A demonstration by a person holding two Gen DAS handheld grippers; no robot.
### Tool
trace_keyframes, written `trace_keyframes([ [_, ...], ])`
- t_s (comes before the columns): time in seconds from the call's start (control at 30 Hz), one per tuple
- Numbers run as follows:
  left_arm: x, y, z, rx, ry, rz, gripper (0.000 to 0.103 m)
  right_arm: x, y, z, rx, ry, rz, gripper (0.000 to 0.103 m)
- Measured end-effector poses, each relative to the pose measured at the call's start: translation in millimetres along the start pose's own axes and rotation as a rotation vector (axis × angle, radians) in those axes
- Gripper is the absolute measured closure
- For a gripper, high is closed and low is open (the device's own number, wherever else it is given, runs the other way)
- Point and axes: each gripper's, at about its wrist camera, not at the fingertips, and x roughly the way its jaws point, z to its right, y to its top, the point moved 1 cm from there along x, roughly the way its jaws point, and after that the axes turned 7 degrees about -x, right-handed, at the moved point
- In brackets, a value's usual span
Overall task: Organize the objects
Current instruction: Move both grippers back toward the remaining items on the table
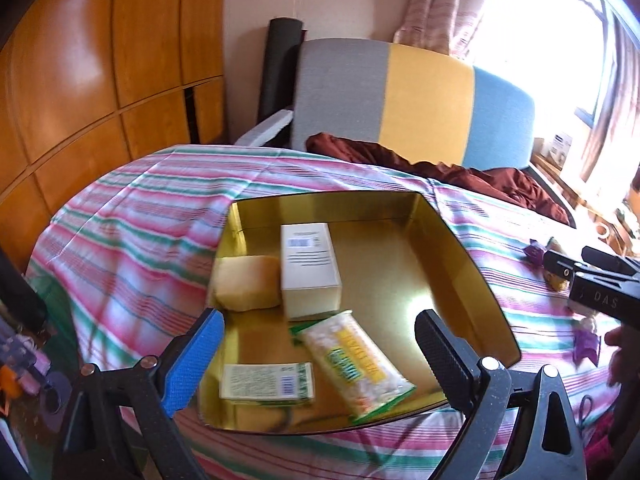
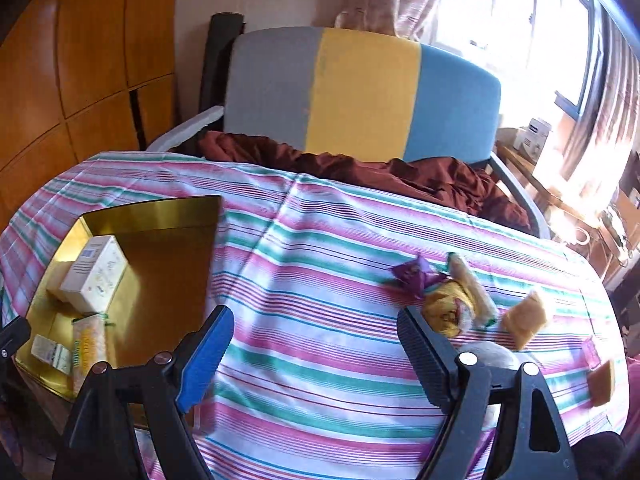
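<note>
A gold tin box (image 1: pixel 460 264) lies on the striped bedspread. Inside are a white carton (image 1: pixel 308 268), a yellow sponge block (image 1: pixel 246 282), a green-edged snack pack (image 1: pixel 356 364) and a small flat packet (image 1: pixel 266 382). My left gripper (image 1: pixel 320 364) hovers open over the box's near part, nothing between its fingers. In the right wrist view the gold tin box (image 2: pixel 160 216) is at left. My right gripper (image 2: pixel 316 356) stands open above bare bedspread. Beside its right finger lie a yellow wrapper (image 2: pixel 448 308), a purple wrapper (image 2: pixel 412 274) and a tan snack piece (image 2: pixel 524 318).
A striped bedspread (image 2: pixel 320 280) covers the surface. Behind it stands a grey, yellow and blue chair back (image 2: pixel 360 92) with maroon cloth (image 2: pixel 360 168) over the seat. Wooden cupboards (image 1: pixel 100 80) fill the left. Another tan piece (image 2: pixel 602 384) lies at far right.
</note>
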Motion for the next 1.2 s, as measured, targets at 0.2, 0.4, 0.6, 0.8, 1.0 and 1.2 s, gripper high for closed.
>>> trace_keyframes([
  [0.2, 3, 3, 42, 0.077, -0.067, -0.01, 0.006, 0, -15, 115, 0.191, -0.155, -0.026, 0.018],
  [0.4, 5, 4, 89, 0.163, -0.144, -0.023, 0.006, 3, -56, 223, 0.445, -0.338, -0.031, 0.018],
  [0.6, 12, 1, 147, 0.253, -0.215, -0.048, 0.006, 2, -109, 279, 0.807, -0.269, -0.045, 0.016],
  [0.8, 33, -16, 206, 0.33, -0.302, -0.128, 0.006, 12, -112, 275, 0.816, -0.208, -0.068, 0.016],
  [1.0, 47, -46, 257, 0.436, -0.399, -0.205, 0.006, 14, -110, 271, 0.806, -0.181, -0.063, 0.016],
  [1.2, 58, -66, 294, 0.483, -0.495, -0.29, 0.007, 18, -111, 273, 0.813, -0.153, -0.066, 0.016],
])
